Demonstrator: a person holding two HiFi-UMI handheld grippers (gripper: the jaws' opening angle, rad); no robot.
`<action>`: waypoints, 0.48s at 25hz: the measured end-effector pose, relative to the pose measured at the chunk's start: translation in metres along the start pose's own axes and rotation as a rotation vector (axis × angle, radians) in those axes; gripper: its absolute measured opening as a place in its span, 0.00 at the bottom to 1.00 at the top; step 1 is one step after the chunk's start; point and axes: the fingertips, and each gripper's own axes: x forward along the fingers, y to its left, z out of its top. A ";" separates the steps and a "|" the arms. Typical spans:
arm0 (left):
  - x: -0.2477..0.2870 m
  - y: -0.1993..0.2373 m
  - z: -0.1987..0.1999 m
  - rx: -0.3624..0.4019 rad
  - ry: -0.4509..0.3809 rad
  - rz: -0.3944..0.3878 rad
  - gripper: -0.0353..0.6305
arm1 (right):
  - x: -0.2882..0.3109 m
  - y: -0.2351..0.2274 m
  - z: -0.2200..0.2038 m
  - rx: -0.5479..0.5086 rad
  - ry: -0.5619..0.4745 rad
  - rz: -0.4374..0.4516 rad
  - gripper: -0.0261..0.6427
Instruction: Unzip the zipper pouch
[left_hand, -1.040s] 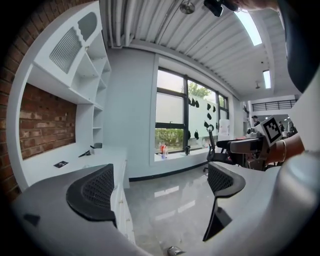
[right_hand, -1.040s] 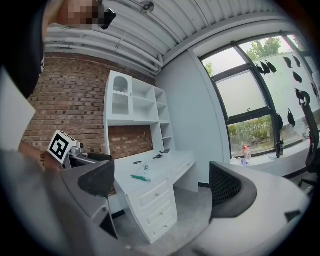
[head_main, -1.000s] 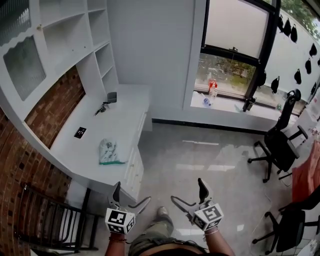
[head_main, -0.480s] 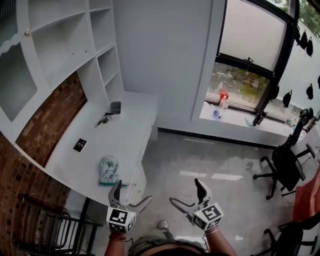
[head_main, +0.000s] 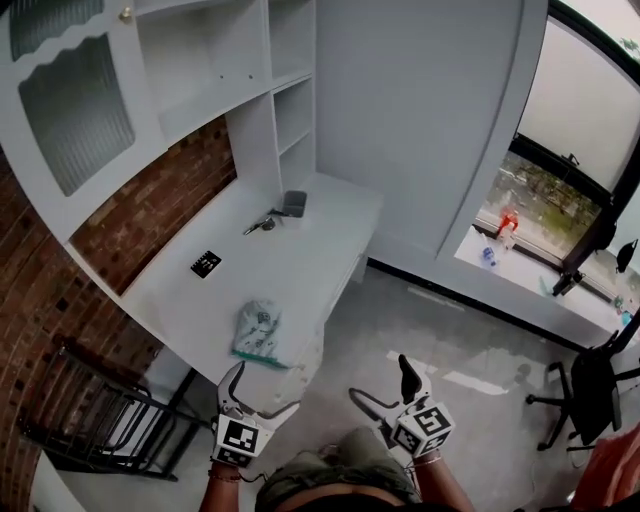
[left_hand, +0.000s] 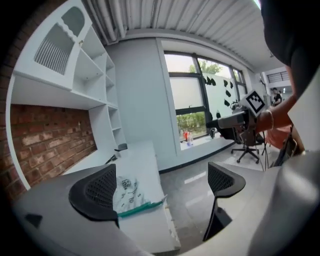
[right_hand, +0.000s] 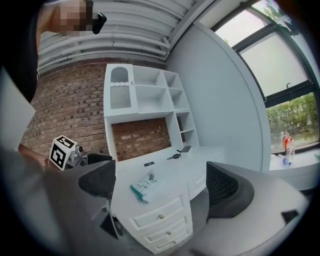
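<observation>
Head view: the zipper pouch (head_main: 258, 330) lies flat on the white desk (head_main: 310, 240), close to the front edge. Its green zip strip (head_main: 255, 353) is turned toward me, which is handy, since that's the side I'd come in from. The left gripper (head_main: 262, 393) and right gripper (head_main: 380, 380) both hang low in front of the person's body, well apart from the pouch, with nothing touched yet. Left gripper view: jaws spread wide, with nothing between them but the desk corner and the pouch beyond, showing just past the left jaw's pad. Right gripper view: same story, jaws wide apart and empty, the pouch framed between them at a distance and the drawers (right_hand: 160, 216) below it. I read this as the approach, with both claws held open so one can pin the pouch body and the other can take the pull. I can't pick out the pull tab from here, so I don't know which end it sits at. A black card (head_main: 205, 263) and what look like keys (head_main: 262, 224) lie farther back, out of the way.
</observation>
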 end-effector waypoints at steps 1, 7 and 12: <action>-0.003 0.005 -0.007 0.034 0.034 0.003 0.91 | 0.007 0.000 -0.001 -0.001 0.006 0.016 0.88; -0.017 0.054 -0.050 0.097 0.180 0.052 0.91 | 0.053 0.009 -0.004 -0.003 0.030 0.127 0.88; -0.014 0.079 -0.075 0.104 0.285 0.057 0.90 | 0.093 0.014 -0.005 -0.002 0.065 0.220 0.88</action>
